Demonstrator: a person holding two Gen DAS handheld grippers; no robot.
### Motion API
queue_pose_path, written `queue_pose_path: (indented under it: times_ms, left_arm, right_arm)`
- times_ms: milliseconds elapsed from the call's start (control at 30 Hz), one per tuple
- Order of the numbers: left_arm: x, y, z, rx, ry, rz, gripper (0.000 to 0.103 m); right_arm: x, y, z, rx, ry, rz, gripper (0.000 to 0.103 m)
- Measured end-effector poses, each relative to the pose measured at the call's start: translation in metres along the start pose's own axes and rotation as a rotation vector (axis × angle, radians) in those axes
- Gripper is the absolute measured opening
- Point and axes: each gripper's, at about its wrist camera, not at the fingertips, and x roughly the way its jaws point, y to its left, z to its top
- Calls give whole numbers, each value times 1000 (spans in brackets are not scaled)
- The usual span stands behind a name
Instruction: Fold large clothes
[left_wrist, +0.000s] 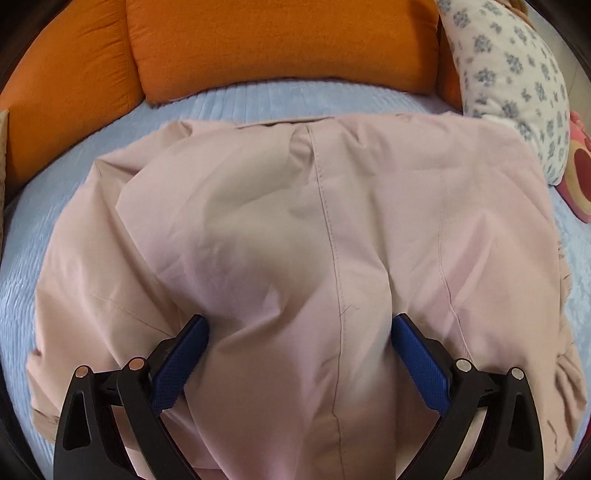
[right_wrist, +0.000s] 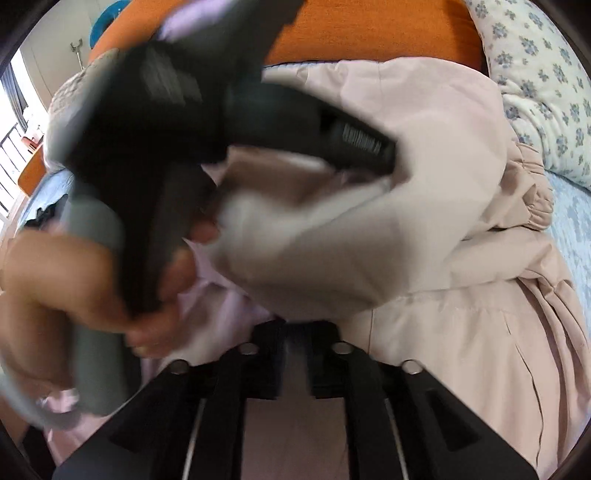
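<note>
A large pale pink garment (left_wrist: 332, 206) lies spread on the blue bed cover (left_wrist: 236, 99), with a stitched seam running down its middle. My left gripper (left_wrist: 301, 326) stands wide open low over it. A bulge of the fabric rises between its blue pads (left_wrist: 184, 354), which do not press on it. In the right wrist view the pink garment (right_wrist: 443, 332) is folded over itself. My right gripper (right_wrist: 295, 328) sits at its near edge, jaws only a little apart, tips partly under the fold. A hand (right_wrist: 55, 280) holds the blurred left tool, one black finger (right_wrist: 354, 142) resting on the cloth.
Orange cushions (left_wrist: 280, 40) line the far side of the bed. A white pillow with blue flowers (left_wrist: 517, 81) lies at the right, with a pink and red toy (left_wrist: 580, 173) beside it. A window with bars (right_wrist: 14, 122) shows at far left.
</note>
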Motion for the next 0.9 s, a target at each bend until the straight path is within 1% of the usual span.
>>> queue_pose_path:
  times_ms: [67, 133, 233, 333, 367, 400, 433, 467, 500, 533, 567, 600, 667, 800, 900]
  left_arm:
    - [1, -1, -1, 0, -5, 5, 100]
    - [2, -1, -1, -4, -11, 4, 100]
    - [2, -1, -4, -9, -23, 5, 100]
    - [1, 0, -5, -14, -26, 15, 100]
    - [1, 0, -5, -17, -24, 16, 100]
    - [0, 0, -5, -19, -23, 16, 100]
    - [0, 0, -5, -19, -22, 17, 100]
    - [0, -1, -5, -18, -21, 18, 100]
    - [0, 0, -4, -19, -21, 18, 100]
    - [1, -1, -4, -20, -21, 20, 100]
    - [1, -1, -4, -18, -22, 21, 100]
    - [2, -1, -4, -18, -24, 22, 100]
    - [3, -2, -5, -15, -27, 24, 100]
    - [6, -4, -6, -3, -29, 29, 100]
    - [7, -4, -4, 1, -26, 29, 100]
  right_arm:
    - [-18, -3, -2, -5, -24, -15, 46]
    - [-47, -11, -2, 9, -85, -38, 57]
    - [-78, -27, 15, 27, -176, -70, 56]
    - [-81, -54, 53, 56, -238, -92, 56]
    - [-78, -56, 60, 62, -248, -99, 56]
    - [-71, -67, 76, 84, -258, -95, 54]
    - [-65, -74, 86, 100, -258, -80, 42]
    - [-58, -81, 95, 117, -255, -75, 28]
    - [-47, -90, 105, 134, -249, -68, 21]
    - [-37, -98, 110, 148, -235, -58, 6]
    - [-30, -102, 114, 159, -223, -55, 4]
    - [-18, -110, 118, 177, -201, -46, 3]
    - [-5, -111, 119, 187, -182, -61, 2]
    - [26, -126, 100, 229, -113, -93, 0]
    - [49, -133, 85, 241, -60, -89, 0]
